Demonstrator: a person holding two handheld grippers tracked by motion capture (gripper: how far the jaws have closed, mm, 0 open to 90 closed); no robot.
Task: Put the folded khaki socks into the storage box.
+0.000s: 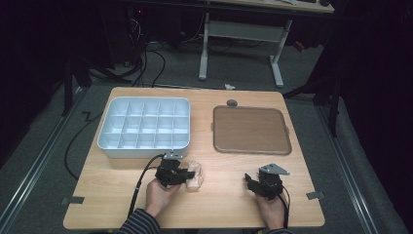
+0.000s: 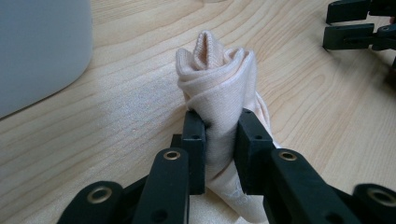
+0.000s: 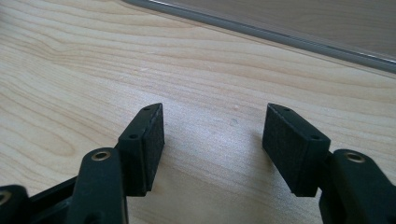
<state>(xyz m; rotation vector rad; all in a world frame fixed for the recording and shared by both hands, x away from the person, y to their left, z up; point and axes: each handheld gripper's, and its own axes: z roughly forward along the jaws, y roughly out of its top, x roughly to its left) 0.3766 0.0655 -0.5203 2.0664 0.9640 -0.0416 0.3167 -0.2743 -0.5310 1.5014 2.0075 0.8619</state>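
Gripping a rolled, pale peach sock (image 2: pixel 219 79), the left gripper (image 2: pixel 220 140) is sitting at the bottom centre of the left gripper view, its two black jaws squeezing the cloth between them so that the roll is bulging out above the pads. In the high view the left gripper (image 1: pixel 187 176) is lying low and left of centre on the wooden table (image 1: pixel 229 204), the sock (image 1: pixel 196 174) sticking out to its right, just below the white compartment tray (image 1: pixel 144 127) that is occupying the upper left of the tabletop. The person's left hand (image 1: pixel 159 192) is wrapping the handle from below. A brown flat tray (image 1: pixel 251 129) is sitting in the upper right of the table, well apart from the sock. The right gripper (image 1: pixel 253 181) is resting at lower right in the high view, held by the right hand (image 1: pixel 271 207). In the right gripper view, the right gripper (image 3: pixel 212 140) is standing with its jaws spread wide apart, nothing between them but bare wood.
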